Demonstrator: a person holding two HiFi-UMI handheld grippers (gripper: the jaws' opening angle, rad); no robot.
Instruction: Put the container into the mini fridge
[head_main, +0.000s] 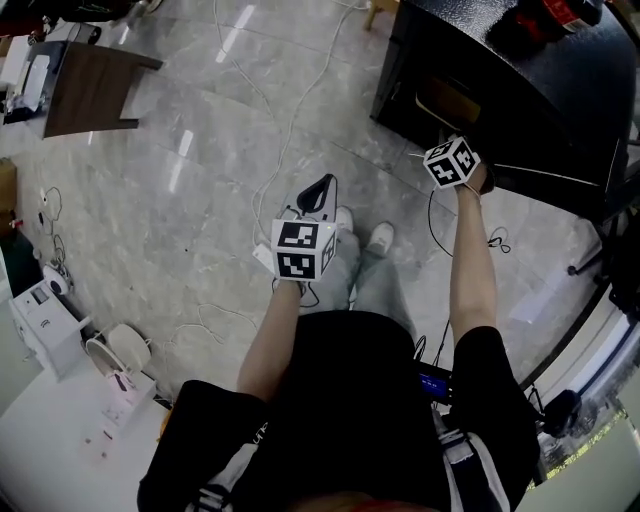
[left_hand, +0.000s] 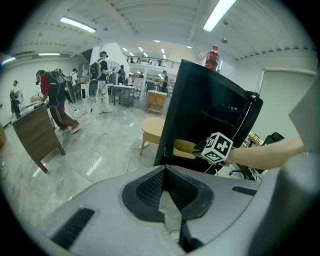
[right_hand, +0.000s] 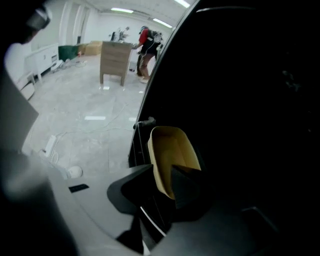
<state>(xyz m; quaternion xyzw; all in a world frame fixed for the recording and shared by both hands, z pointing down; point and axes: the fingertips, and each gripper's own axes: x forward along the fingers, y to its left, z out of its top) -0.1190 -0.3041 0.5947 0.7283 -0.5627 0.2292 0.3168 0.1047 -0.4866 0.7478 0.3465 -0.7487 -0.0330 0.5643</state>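
The right gripper (right_hand: 163, 176) is clamped on the near rim of the container (right_hand: 172, 147), with one black wedge-shaped jaw inside the wall and one outside. The container is a smooth tan oblong tub with rounded ends and its open side up. Its long axis runs straight on from the jaws into the mini fridge (right_hand: 250, 100), a black box, dark inside. The left gripper (left_hand: 167, 199) has its ribbed dark jaws pressed together on nothing and hangs outside the fridge's front, over the polished grey marble floor (head_main: 200, 190).
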